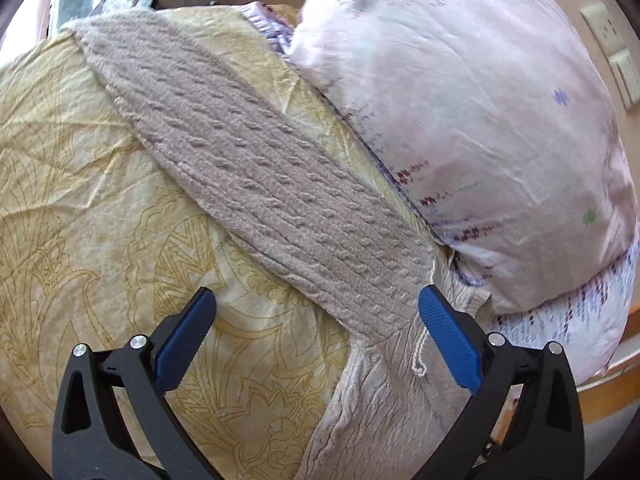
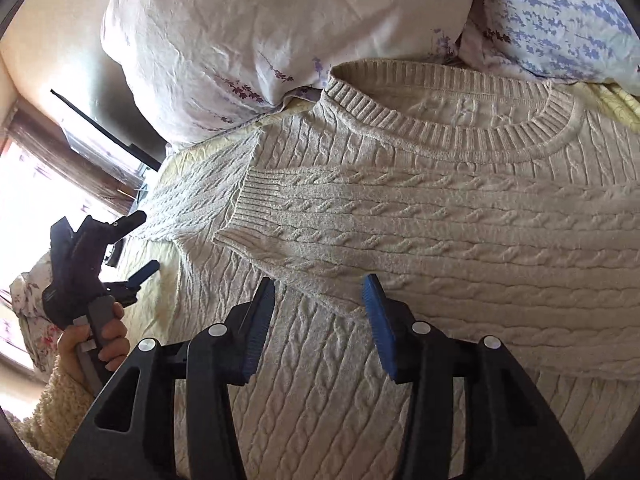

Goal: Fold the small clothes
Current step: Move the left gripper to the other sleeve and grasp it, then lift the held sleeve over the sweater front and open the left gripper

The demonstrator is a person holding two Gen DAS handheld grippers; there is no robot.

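Note:
A cream cable-knit sweater point(image 2: 440, 184) lies flat on the bed, collar toward the pillows. One sleeve point(image 2: 360, 232) is folded across its chest, cuff at the left. My right gripper point(image 2: 320, 292) is open and empty, just above that sleeve's lower edge. In the left wrist view the other sleeve point(image 1: 260, 176) stretches out diagonally over the yellow sheet. My left gripper point(image 1: 316, 308) is open and empty, straddling the sleeve near the shoulder. The left gripper also shows in the right wrist view point(image 2: 136, 248), held in a hand beside the sweater.
A yellow patterned bedsheet point(image 1: 80, 220) covers the bed. Large floral pillows point(image 1: 460, 100) point(image 2: 280, 32) lie against the sweater's collar side. A wall with switches point(image 1: 612, 52) is at the right. A bright window point(image 2: 32, 200) is at the left.

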